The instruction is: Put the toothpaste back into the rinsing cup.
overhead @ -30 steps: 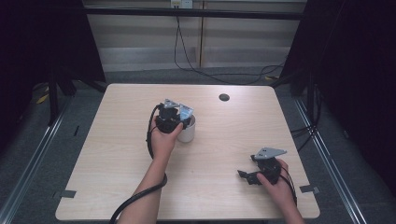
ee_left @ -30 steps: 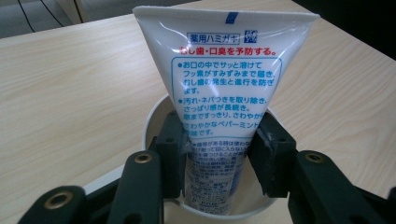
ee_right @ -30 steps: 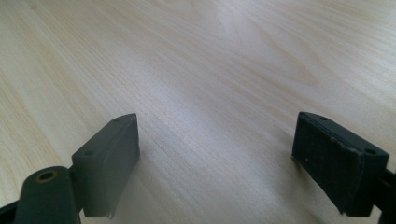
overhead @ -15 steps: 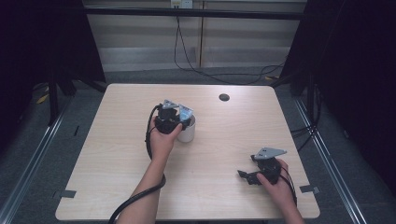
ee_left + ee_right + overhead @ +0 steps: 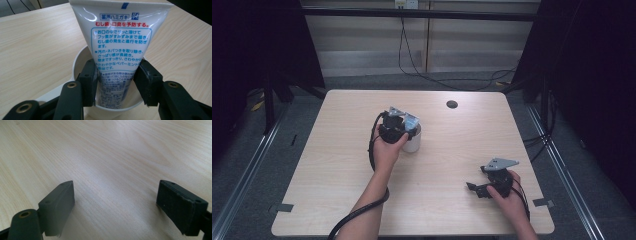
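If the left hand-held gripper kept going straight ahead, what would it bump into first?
Probably the toothpaste tube: it stands in the white cup right between the left hand-held gripper jaws, which have just been opening around it.

tube (image 5: pixel 117 50) in cup (image 5: pixel 80 56) — cup on table (image 5: pixel 35 47)

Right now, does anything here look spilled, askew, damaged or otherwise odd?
Nothing stands out. The toothpaste tube stands in the white cup, leaning slightly, between the left gripper whose jaws have just been opening. The cup is upright on the table, and no spill is visible. The right gripper is open over bare wood.
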